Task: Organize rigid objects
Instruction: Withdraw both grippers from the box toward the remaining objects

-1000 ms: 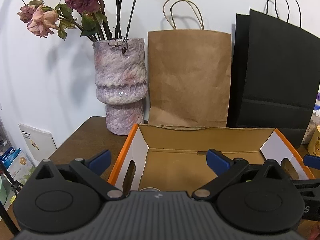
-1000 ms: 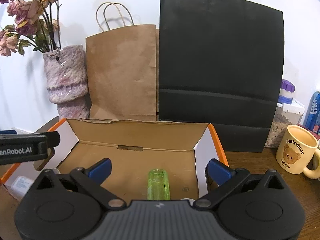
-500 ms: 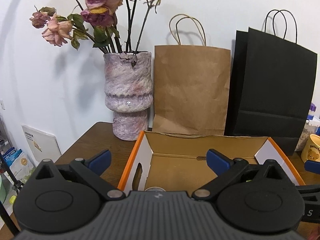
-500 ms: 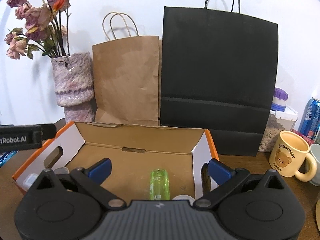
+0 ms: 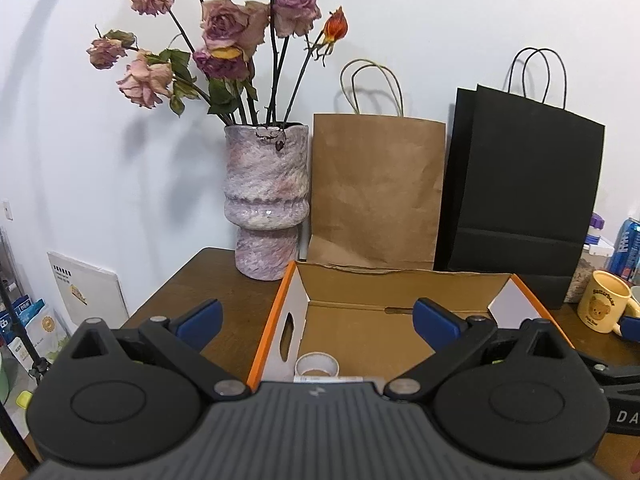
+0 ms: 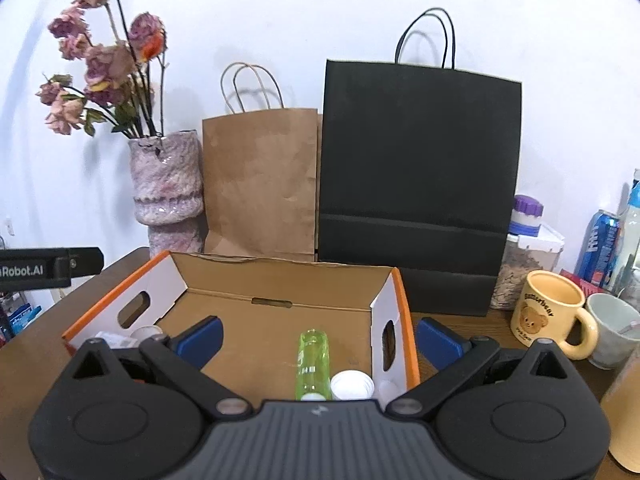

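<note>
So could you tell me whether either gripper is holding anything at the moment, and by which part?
Nothing is held. The left gripper and right gripper are both open above the cardboard box.

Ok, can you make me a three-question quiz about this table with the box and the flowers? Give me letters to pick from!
1. Where does the green bottle lie?
A. inside the cardboard box
B. in the vase
C. in the black bag

2. What colour is the bear mug?
A. blue
B. yellow
C. pink

3. How is the right gripper?
A. shut on the bottle
B. shut on the mug
C. open, holding nothing

Answers: 1 A, it rests on the box floor. 2 B, its body is pale yellow with a bear printed on it. 3 C, its blue pads stand wide apart.
</note>
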{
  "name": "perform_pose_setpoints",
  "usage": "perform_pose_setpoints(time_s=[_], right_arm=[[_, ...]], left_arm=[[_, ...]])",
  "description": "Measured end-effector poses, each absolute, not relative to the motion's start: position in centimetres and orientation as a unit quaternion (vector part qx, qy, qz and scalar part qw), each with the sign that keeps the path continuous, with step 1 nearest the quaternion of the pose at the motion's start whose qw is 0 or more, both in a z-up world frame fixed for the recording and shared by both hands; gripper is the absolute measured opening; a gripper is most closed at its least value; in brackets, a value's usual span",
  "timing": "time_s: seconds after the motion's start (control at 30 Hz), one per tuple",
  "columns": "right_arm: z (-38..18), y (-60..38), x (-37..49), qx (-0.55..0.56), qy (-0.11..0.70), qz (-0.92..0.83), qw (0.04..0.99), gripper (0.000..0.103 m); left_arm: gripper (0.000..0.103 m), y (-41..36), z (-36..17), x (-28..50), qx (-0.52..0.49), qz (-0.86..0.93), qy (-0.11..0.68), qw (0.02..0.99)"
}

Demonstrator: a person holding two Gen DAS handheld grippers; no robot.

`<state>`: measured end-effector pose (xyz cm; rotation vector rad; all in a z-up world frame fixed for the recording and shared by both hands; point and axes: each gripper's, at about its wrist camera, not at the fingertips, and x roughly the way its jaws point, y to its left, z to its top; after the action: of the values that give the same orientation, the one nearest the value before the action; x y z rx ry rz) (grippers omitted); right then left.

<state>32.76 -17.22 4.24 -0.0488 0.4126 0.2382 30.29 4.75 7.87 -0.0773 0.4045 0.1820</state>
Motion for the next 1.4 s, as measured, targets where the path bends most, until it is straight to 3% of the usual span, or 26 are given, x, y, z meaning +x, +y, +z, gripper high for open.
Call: perform_pose_setpoints(time_s=[0.7,1.4], right_arm=[[4.4,-19.4,23.9,-0.035,0.199,0.125,0.971,0.103],[-0.6,-22.3,18.0,-0.012,0.252,0.104,0.962,0.103]], left_arm=[[0.103,5.1,8.3,22.1,-0.034,0.081,0.201,0.976],[0.103,5.7,4.2,15.9,-0.02,0.063,0.219,0.974]])
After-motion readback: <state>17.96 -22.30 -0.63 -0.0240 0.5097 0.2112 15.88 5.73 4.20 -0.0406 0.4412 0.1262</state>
